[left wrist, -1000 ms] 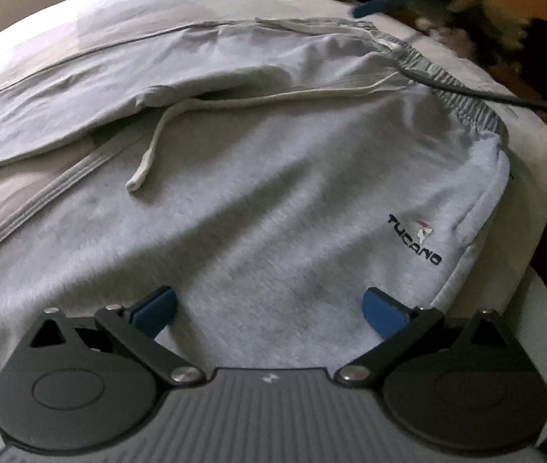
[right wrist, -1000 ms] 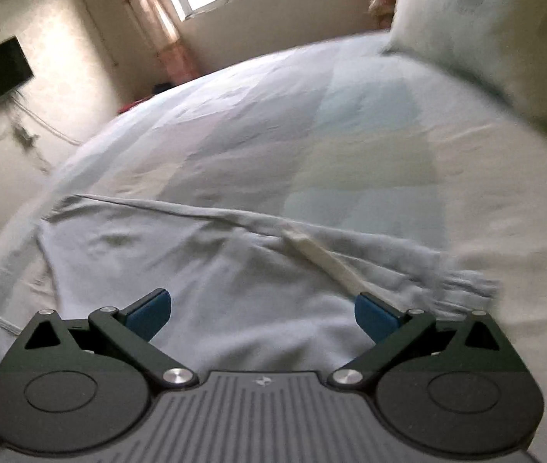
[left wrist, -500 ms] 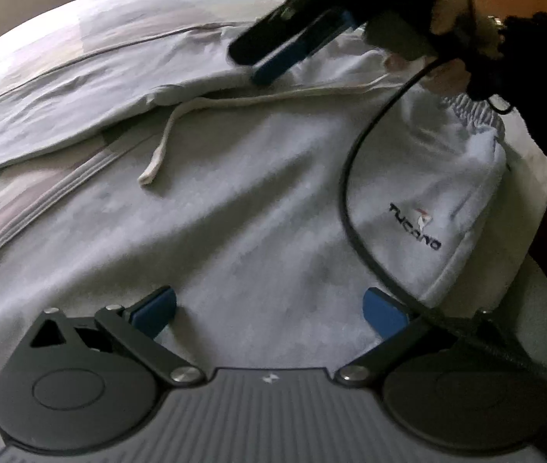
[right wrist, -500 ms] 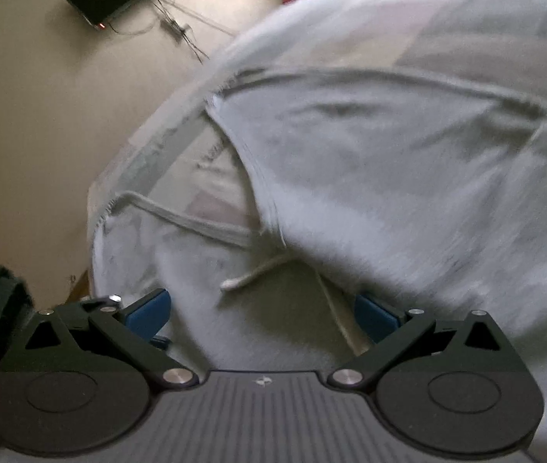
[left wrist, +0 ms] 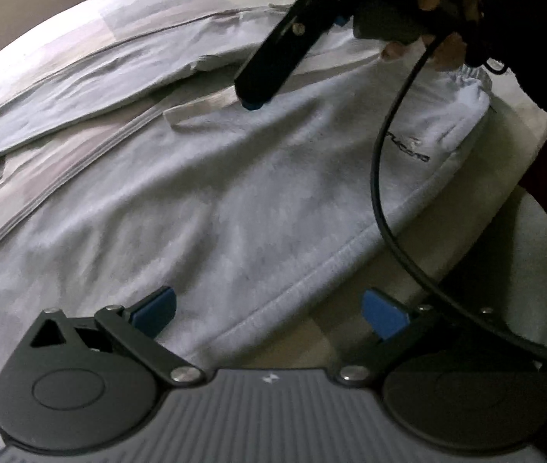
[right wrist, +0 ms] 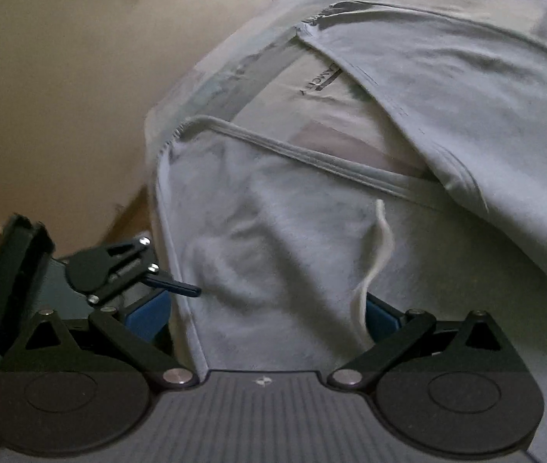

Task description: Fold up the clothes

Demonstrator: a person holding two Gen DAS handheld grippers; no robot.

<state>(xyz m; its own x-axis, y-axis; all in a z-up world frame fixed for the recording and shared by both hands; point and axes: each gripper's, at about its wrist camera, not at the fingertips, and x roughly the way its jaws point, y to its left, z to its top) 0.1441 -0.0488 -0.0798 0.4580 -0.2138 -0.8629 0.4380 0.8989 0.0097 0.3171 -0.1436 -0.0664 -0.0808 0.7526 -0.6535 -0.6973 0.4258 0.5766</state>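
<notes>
Grey sweatpants with a black logo and a white drawstring lie spread on the bed. My left gripper is open, low over the near side seam of the pants. My right gripper is open over the pants near the drawstring; it also shows in the left wrist view, tips down on the cloth by the waistband. The left gripper shows in the right wrist view at the pant's edge.
A striped bedsheet covers the bed. A black cable loops from the right gripper across the pants. The bed edge is at the right; a beige wall lies beyond the bed.
My right gripper has swung down from the far side onto the pants near the waistband. My left gripper has shifted toward the near side seam. Both stay open.
</notes>
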